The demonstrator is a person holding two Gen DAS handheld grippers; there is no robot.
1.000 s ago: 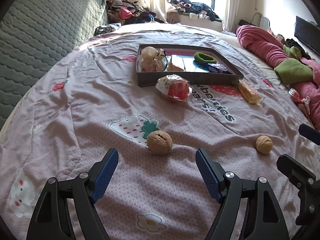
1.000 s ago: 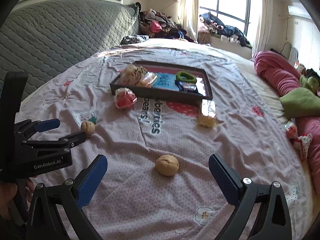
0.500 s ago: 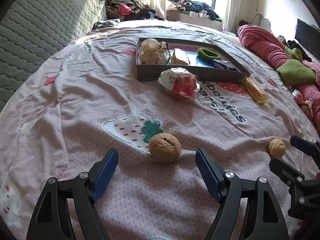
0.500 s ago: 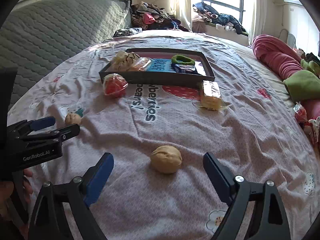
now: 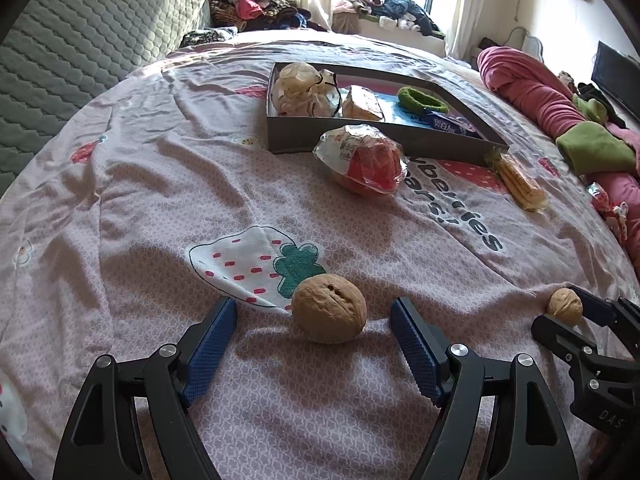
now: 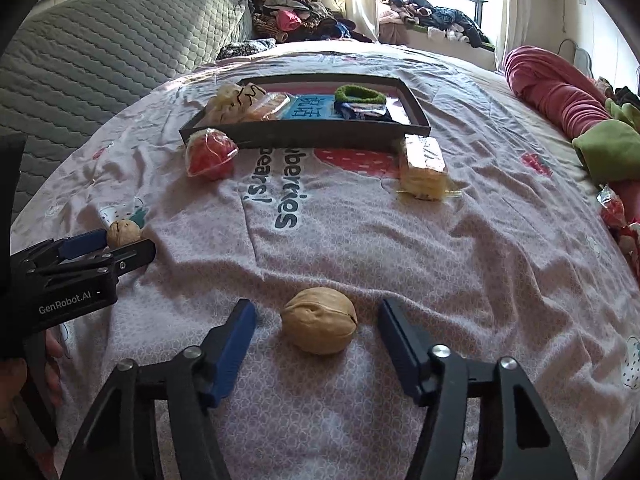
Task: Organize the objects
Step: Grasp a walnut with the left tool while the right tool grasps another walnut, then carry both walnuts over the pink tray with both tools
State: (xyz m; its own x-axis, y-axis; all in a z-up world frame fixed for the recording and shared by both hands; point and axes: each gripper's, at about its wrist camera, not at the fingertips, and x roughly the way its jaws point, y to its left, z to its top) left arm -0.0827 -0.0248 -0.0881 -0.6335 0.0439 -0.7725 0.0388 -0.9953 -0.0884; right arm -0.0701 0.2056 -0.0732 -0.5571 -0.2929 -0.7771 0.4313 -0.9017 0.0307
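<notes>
Inside tray (image 5: 384, 142) — bagged snack (image 5: 300, 90), green band (image 5: 420, 98), packets (image 5: 450, 124).

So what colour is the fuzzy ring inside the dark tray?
Green: the fuzzy ring in the dark rectangular tray shows best in the right wrist view.

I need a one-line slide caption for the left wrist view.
Open left tongs frame a walnut on the pink bedsheet, gray tray behind.

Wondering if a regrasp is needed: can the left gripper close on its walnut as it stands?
Probably yes: the left gripper is open, the walnut sits between its fingertips on the bedsheet, nothing between.
</notes>
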